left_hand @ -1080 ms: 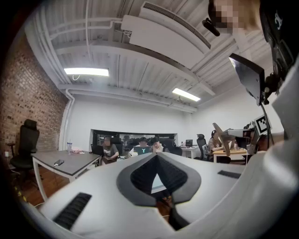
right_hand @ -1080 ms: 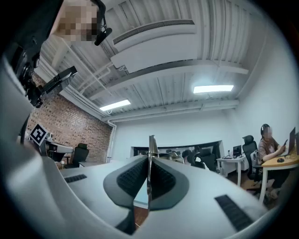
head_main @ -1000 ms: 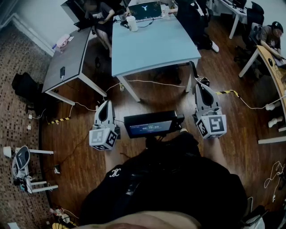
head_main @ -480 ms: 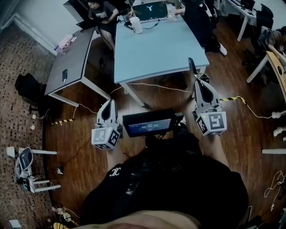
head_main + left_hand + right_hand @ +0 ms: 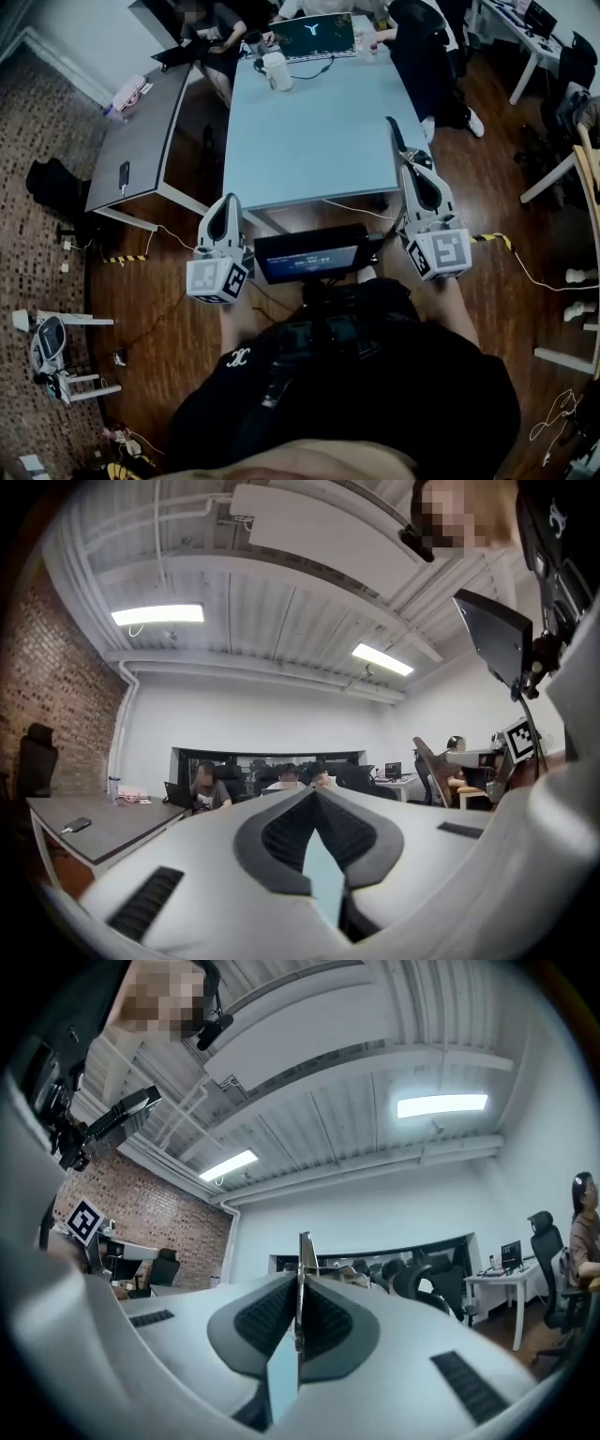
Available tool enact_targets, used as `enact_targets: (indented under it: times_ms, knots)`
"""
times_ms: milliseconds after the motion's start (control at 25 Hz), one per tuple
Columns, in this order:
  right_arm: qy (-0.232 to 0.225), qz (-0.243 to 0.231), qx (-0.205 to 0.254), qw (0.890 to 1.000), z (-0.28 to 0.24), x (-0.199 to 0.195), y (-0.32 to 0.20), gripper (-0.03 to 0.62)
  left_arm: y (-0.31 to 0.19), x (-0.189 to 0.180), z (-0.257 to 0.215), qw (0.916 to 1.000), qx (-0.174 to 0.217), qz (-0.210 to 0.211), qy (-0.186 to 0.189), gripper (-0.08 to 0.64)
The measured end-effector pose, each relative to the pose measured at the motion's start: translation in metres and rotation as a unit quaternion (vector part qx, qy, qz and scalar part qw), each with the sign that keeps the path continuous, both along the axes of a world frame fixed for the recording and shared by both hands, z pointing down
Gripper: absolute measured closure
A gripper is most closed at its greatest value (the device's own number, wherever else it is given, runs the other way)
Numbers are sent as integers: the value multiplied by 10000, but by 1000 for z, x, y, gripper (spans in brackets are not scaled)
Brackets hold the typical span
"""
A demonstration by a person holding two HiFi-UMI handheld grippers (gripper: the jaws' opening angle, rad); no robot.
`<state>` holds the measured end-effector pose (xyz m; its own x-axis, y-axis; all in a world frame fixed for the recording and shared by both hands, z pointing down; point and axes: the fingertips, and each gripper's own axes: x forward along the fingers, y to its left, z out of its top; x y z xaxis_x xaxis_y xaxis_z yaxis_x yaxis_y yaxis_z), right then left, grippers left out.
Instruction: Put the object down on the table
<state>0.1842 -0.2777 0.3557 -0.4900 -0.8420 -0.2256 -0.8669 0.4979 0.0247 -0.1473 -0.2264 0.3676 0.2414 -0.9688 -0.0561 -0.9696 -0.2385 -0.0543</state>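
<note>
Now the right tool (image 5: pixel 299 1283) is clamped on a thin dark strip (image 5: pixel 306 1249), seen edge-on and poking past its tips. The left tool (image 5: pixel 312 792) is closed and empty. Both have come forward to the pale blue worktop (image 5: pixel 309 141) (its near edge), so with the strip above that edge's right corner, set-down looks close.

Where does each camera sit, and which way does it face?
Head view: on the person's head, facing steeply down at the blue table; shows torso, left gripper, right gripper.
Left gripper view: on the left gripper, along its shut, empty jaws across the room.
Right gripper view: on the right gripper, along jaws shut on a thin dark object.
Shared: the chest screen, in all three.
</note>
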Motion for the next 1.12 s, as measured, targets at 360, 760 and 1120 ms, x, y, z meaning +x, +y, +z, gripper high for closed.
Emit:
enact_targets:
  times_ms: [360, 760, 1120]
  knots:
    - [95, -304, -160, 9994, 10, 3, -89, 595, -85, 34, 1, 9999, -38, 138, -30, 568]
    - [56, -270, -141, 9995, 13, -53, -127, 594, -127, -20, 13, 9995, -161, 224, 170, 568]
    - [242, -477, -1747, 9832, 134, -104, -181, 594, -140, -60, 30, 9986, -355, 288, 282, 568]
